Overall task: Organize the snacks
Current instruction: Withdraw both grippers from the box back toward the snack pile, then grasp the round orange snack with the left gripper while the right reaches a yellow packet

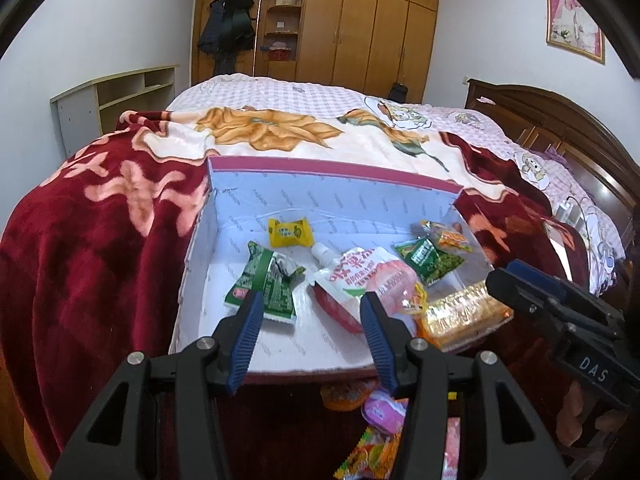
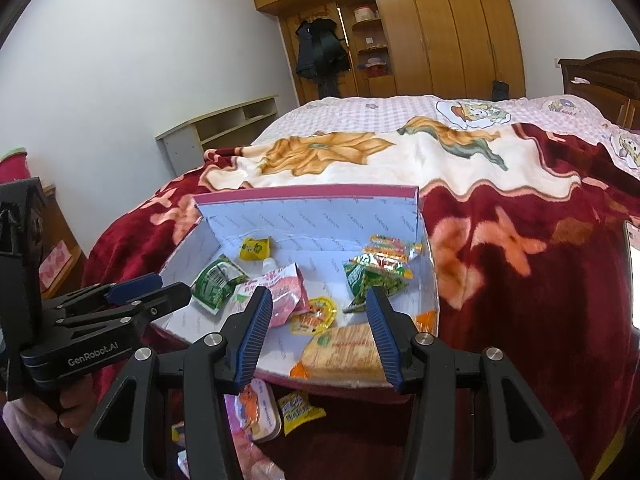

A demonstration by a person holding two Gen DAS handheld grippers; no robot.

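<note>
A shallow white cardboard box [image 1: 224,240] [image 2: 320,220] lies on the bed. In it are a green packet [image 1: 264,284] [image 2: 216,280], a pink jelly pouch [image 1: 360,280] [image 2: 280,292], a yellow candy [image 1: 289,233] [image 2: 254,249], a green pea bag [image 1: 430,260] [image 2: 372,280], a cracker pack [image 1: 464,312] [image 2: 344,350] and an orange packet [image 1: 448,236] [image 2: 390,252]. My left gripper [image 1: 312,308] [image 2: 168,286] is open and empty above the box's near left. My right gripper [image 2: 316,304] [image 1: 500,272] is open and empty above the box's near right.
More loose snacks lie on the red blanket in front of the box: a pink pack [image 1: 382,414] [image 2: 256,408], a yellow packet [image 2: 298,412], an orange packet [image 1: 344,394]. The red floral blanket [image 1: 100,240] covers the bed. A wardrobe [image 1: 360,24] stands behind.
</note>
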